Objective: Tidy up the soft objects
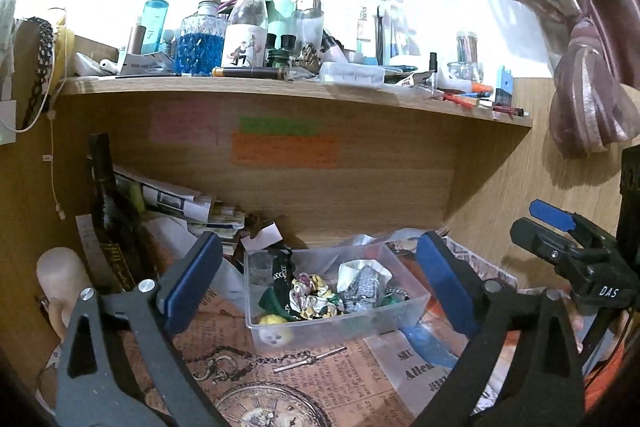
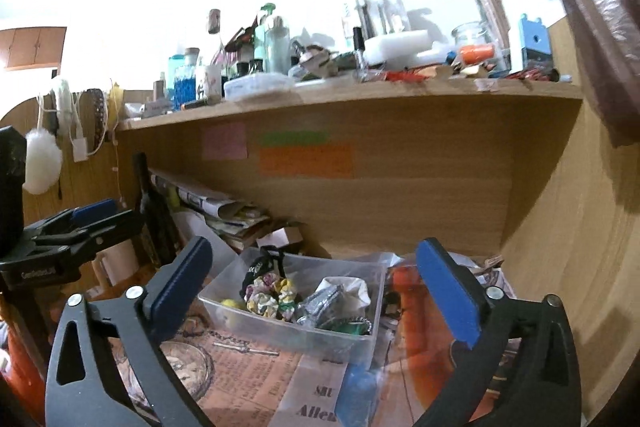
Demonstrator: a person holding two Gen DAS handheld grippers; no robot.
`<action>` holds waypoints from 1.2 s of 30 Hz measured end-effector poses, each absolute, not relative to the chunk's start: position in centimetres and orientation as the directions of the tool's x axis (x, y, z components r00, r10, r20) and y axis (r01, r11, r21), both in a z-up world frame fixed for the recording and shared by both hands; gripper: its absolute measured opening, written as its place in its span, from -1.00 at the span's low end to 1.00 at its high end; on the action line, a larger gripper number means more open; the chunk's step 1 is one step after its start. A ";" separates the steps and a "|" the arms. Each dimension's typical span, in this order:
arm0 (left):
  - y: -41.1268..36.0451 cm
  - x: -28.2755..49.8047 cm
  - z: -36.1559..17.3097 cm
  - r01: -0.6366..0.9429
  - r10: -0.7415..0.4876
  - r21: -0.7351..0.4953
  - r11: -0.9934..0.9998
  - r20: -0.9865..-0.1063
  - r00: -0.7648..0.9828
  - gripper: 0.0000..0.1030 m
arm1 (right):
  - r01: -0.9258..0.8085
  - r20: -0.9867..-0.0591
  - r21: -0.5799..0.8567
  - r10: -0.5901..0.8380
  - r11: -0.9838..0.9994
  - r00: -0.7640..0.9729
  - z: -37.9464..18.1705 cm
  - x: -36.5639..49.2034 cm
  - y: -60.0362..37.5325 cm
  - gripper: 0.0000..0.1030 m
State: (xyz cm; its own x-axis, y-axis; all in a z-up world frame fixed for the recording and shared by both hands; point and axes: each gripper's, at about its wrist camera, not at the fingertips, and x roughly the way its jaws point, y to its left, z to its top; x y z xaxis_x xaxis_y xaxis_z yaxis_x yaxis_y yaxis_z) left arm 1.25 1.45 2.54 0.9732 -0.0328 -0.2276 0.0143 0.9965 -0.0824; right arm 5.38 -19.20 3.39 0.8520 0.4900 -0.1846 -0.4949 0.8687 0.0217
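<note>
Both claws, left claw (image 1: 316, 279) and right claw (image 2: 316, 291), gape wide and empty above the clear plastic bin (image 1: 340, 327); grabbing the floral scrunchie (image 1: 314, 297) risks snagging neighbouring fabrics or tipping the light bin.

Newsprint-covered desk (image 1: 360, 383) under clear plastic bin (image 1: 320, 331), pocket-watch chain (image 1: 256, 361).

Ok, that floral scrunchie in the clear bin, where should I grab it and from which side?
Pinch the scrunchie across its puffy ring, coming straight down from above: the bin walls block a side approach, and the ring lies on top of the pile, uncovered. The left gripper is already open and roughly centred on it.
</note>
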 end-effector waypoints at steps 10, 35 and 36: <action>0.7 0.5 2.5 0.008 -0.023 -0.068 0.998 -0.222 0.975 0.98 | -0.491 -0.174 0.008 0.485 0.871 0.857 3.4 4.2 -19.2 1.00; 0.3 1.3 2.3 0.001 -0.017 -0.066 0.998 -0.239 0.971 0.98 | -0.492 -0.181 0.008 0.486 0.870 0.855 3.1 4.6 -18.9 1.00; 0.3 1.3 2.2 0.000 -0.016 -0.065 0.998 -0.238 0.971 0.99 | -0.491 -0.181 0.008 0.485 0.871 0.856 3.1 4.6 -18.9 1.00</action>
